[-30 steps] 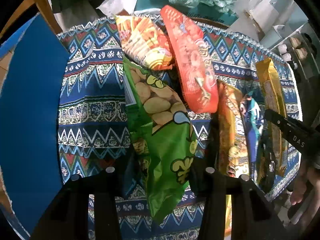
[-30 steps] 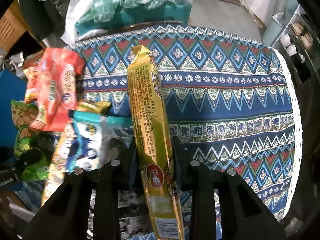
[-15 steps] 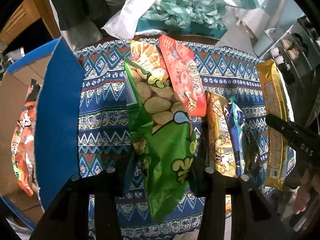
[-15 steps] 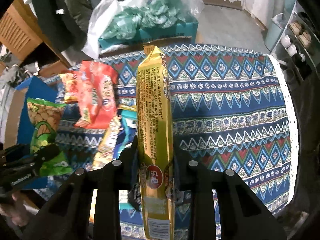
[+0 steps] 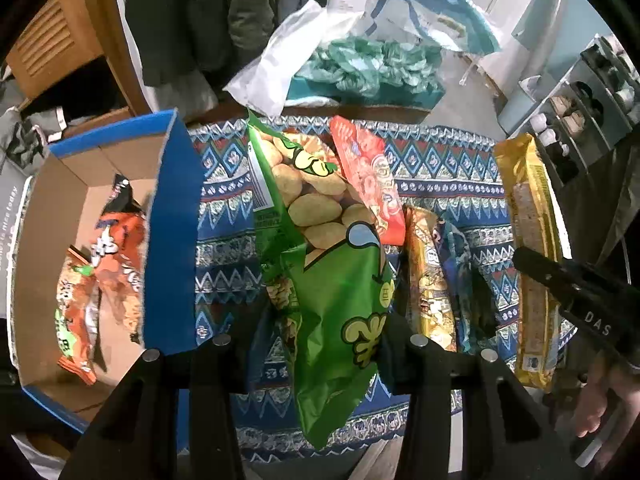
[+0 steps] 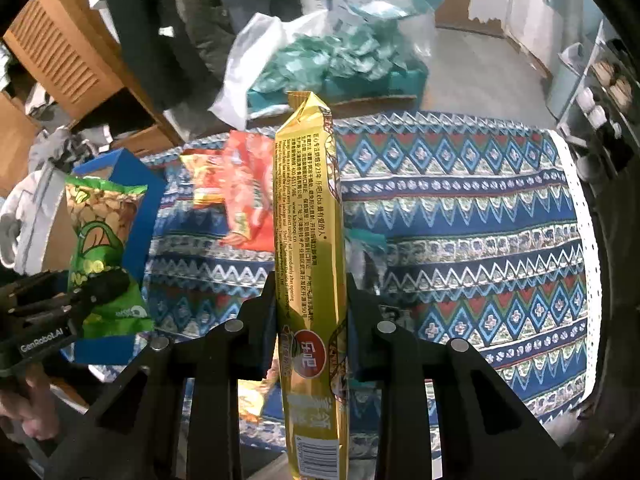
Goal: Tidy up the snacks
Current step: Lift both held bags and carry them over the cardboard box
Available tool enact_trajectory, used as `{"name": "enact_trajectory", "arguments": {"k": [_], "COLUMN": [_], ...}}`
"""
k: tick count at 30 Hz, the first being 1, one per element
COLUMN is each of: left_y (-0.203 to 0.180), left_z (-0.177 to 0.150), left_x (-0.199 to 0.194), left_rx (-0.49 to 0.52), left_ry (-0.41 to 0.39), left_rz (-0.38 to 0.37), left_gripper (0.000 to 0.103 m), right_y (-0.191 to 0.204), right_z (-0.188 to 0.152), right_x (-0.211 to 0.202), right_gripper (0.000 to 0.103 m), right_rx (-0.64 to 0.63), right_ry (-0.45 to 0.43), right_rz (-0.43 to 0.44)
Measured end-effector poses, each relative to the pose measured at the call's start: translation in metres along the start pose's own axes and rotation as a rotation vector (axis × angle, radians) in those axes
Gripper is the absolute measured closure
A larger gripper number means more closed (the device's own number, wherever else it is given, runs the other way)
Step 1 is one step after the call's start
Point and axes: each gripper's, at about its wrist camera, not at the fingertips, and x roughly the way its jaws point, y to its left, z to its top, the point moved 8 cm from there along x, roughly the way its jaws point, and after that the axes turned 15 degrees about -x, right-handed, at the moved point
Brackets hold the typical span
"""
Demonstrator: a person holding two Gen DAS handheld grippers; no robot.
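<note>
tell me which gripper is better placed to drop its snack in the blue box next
Left, probably. The left gripper holds the green bag right beside the open blue box, while the right gripper with the gold pack sits farther over the tablecloth.

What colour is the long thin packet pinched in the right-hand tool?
Gold, with small dark print and a red round logo; the long packet shows best in the right wrist view.

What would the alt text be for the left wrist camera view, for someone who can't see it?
The left gripper is shut on a green snack bag above a patterned tablecloth where more snack packets lie. To the left, a blue cardboard box holds orange packets; at right, the right gripper holds a long gold packet.
</note>
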Motion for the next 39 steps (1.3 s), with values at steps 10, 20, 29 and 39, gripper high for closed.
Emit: {"name": "enact_trajectory", "arguments": {"k": [10, 20, 29, 39], "left_y": [0.018, 0.047, 0.09, 0.154], "left_z": [0.005, 0.011, 0.021, 0.028], "left_x": [-0.033, -0.051, -0.069, -0.073], "left_rx": [-0.015, -0.06, -0.111, -0.215], "left_ry": [-0.056, -0.082, -0.127, -0.147], "left_rz": [-0.012, -0.026, -0.013, 0.01], "left_gripper": [0.057, 0.057, 0.057, 0.057], "right_y": [0.031, 0.081, 0.135, 0.201], "right_z": [0.02, 0.048, 0.077, 0.098], "right_x": [-0.015, -0.019, -0.013, 0.006], "right_gripper": [0.076, 0.076, 0.076, 0.076], "right_rx": [-0.032, -0.095, -0.148, -0.201], "right_ry": [-0.052, -0.084, -0.087, -0.059], "right_rz": [0.039, 0.107, 0.161, 0.233]}}
